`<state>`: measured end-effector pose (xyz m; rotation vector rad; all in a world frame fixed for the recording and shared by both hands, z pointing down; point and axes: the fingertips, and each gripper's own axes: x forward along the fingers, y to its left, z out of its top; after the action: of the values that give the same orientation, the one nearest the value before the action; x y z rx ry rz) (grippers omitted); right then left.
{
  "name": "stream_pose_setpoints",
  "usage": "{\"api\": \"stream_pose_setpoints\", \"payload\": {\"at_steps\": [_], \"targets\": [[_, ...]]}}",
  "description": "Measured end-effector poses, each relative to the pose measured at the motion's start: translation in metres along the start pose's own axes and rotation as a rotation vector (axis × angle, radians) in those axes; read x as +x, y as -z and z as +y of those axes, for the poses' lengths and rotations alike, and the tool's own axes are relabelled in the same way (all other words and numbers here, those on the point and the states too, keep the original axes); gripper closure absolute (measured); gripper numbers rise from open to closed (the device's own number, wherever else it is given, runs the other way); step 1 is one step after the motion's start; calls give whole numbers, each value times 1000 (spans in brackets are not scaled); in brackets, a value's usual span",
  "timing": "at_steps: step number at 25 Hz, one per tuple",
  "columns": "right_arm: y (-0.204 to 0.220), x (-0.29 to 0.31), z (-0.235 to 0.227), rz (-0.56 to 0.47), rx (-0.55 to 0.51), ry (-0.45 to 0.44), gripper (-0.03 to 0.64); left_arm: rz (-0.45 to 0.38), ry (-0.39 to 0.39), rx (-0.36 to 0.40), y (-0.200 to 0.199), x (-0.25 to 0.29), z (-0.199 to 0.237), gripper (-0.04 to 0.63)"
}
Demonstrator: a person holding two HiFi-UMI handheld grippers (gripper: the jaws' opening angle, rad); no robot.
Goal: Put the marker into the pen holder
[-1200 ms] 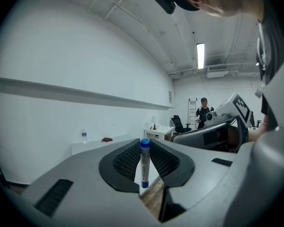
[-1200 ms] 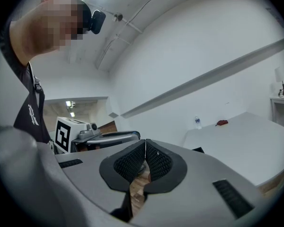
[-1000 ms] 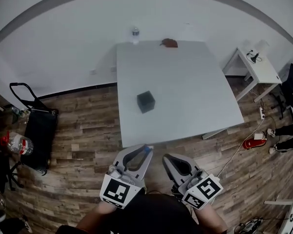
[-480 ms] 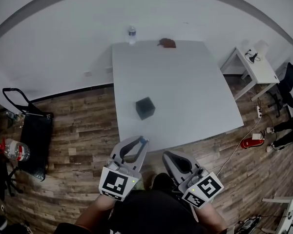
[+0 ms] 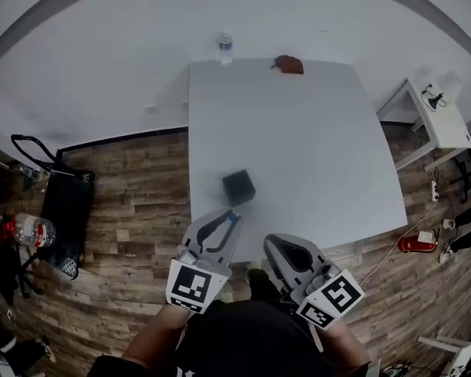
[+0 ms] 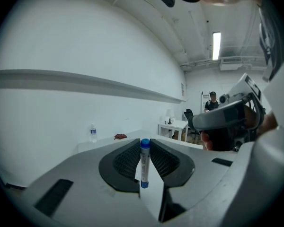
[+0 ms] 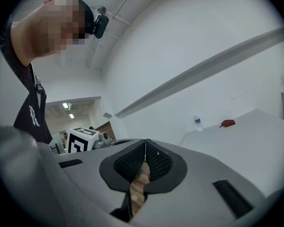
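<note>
– Head view: table (image 5: 314,155) has come closer; holder (image 5: 239,187) now sits just ahead of left gripper (image 5: 228,220).
– Copy. Left gripper view: jaws clamp marker (image 6: 144,163) upright. Right gripper view: right gripper (image 7: 145,148) closed, empty. Insertion looks next.

Left gripper (image 5: 229,220) clamped on marker (image 6: 145,164). Right gripper (image 5: 272,244) jaws together, nothing between. Both held low, side by side.
</note>
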<state>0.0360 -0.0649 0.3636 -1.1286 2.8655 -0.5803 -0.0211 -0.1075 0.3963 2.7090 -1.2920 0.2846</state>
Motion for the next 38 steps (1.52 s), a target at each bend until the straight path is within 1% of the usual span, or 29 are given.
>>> {"api": "stream_pose_setpoints", "payload": {"at_steps": [5, 9, 13, 16, 21, 24, 28, 32, 38], "targets": [[-12, 23, -43, 39, 22, -63, 601, 45, -61, 8, 13, 46, 21, 529], [-15, 37, -72, 78, 53, -106, 601, 104, -116, 1, 37, 77, 38, 529], [-8, 51, -95, 112, 98, -114, 601, 174, -153, -19, 67, 99, 50, 529], [2, 59, -101, 148, 122, -115, 601, 222, -154, -39, 90, 109, 54, 529], [20, 68, -110, 204, 161, -87, 601, 285, -139, -78, 129, 123, 60, 529], [30, 75, -114, 223, 174, -71, 601, 325, -123, -83, 150, 132, 65, 529], [38, 78, -119, 239, 186, -50, 601, 390, -107, -78, 173, 137, 61, 529], [41, 79, -124, 243, 201, -35, 601, 443, -96, -61, 187, 141, 58, 529], [44, 78, -129, 242, 211, -17, 601, 484, -73, -37, 200, 144, 52, 529]]}}
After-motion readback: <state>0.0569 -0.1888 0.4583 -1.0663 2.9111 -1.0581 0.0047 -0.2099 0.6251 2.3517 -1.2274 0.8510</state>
